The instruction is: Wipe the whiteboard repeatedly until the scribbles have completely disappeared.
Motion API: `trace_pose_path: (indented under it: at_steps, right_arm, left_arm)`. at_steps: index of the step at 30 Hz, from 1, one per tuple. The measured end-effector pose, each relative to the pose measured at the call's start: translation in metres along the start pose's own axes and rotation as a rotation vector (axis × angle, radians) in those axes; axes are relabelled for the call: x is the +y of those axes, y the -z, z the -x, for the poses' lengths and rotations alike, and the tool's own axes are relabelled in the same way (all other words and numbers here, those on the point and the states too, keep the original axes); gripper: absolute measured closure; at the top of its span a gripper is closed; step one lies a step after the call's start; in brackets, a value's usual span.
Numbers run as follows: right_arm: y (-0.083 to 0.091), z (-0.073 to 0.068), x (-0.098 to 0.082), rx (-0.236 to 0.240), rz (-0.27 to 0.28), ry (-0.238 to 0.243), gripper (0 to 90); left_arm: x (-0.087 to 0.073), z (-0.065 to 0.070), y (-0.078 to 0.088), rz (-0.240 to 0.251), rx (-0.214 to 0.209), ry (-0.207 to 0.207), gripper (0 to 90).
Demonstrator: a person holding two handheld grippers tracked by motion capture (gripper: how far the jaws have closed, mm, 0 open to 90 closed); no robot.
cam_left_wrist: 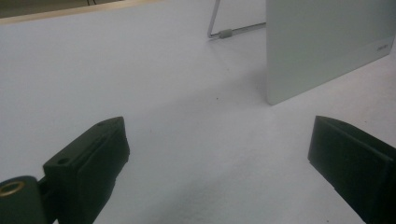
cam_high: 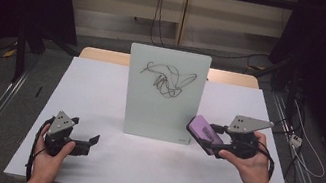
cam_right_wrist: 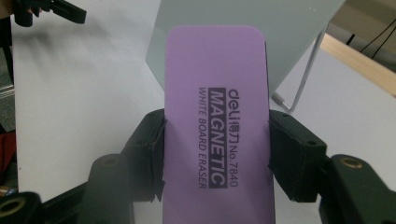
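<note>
High view: wiping the scribbled board, eraser in hand.
Right tool [cam_high: 211, 136] clenched on purple rectangular magnetic whiteboard eraser [cam_right_wrist: 217, 121], raised off white tabletop [cam_high: 137, 168], just right of upright white board with black scribble [cam_high: 166, 79]. Likely next: bring felt face flat onto scribble, up and left of tool. Left tool [cam_high: 91, 141] released, jaws wide apart, resting low, hand wrapped around its body.

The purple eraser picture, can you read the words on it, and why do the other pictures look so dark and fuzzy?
In the right gripper view the purple eraser is sharp and evenly lit, so its print reads clearly. In the left gripper view the left claw is soft and blurred, the whiteboard sharper. In the high view the table is bright, the room around it dark.
</note>
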State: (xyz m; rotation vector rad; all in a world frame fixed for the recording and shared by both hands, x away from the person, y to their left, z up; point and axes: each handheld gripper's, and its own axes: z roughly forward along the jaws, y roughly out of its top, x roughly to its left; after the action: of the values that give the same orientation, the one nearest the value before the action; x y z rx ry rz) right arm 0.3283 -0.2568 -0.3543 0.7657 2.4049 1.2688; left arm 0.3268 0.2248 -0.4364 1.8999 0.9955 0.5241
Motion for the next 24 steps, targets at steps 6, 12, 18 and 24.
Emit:
trace_pose_path:
  at_steps: [6,12,18,24]
  right_arm:
    - [-0.001,0.005,0.022,-0.011,0.053,0.017,41.7]
    - [-0.002,0.005,0.044,-0.034,0.087,0.048,41.7]
    - [-0.010,0.008,0.064,-0.066,0.115,0.070,41.7]
    - [-0.020,0.014,0.081,-0.088,0.120,0.097,41.7]
  left_arm:
    - [0.001,0.001,-0.002,0.000,-0.009,-0.008,4.9]
    - [0.001,0.000,0.000,0.009,0.000,-0.006,4.9]
    - [0.001,0.000,0.000,0.008,-0.001,-0.006,4.9]
    - [0.000,0.000,0.001,0.008,-0.004,-0.005,4.9]
